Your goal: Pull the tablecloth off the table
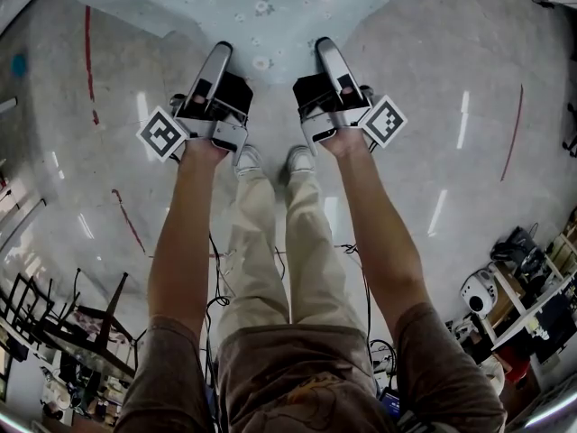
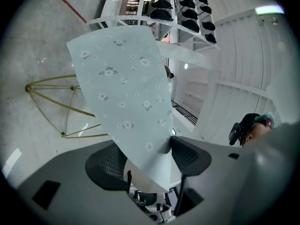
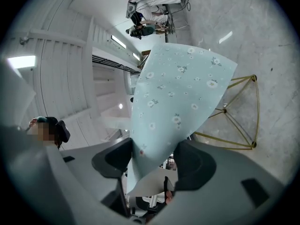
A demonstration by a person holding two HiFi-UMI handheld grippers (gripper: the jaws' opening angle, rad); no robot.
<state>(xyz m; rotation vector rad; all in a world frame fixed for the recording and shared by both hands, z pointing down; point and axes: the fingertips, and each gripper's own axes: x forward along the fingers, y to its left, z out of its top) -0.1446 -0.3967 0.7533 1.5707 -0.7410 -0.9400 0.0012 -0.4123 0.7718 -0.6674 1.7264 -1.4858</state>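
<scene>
Grey floor; tablecloth seemingly loose within left gripper, right gripper.

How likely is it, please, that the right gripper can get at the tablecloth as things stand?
Yes, very likely: a corner of the tablecloth lies between the right gripper's open jaws with nothing blocking it, though it does not look clamped yet.

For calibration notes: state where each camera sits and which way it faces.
Head view: on the person's head, facing steeply down; shows forearms, legs, left claw, right claw, tablecloth.
Left gripper view: on the left claw, looking along its open jaws; tablecloth between them.
Right gripper view: on the right claw, likewise, tablecloth between its jaws.
Shared: both gripper views see the gold wire frame.
</scene>
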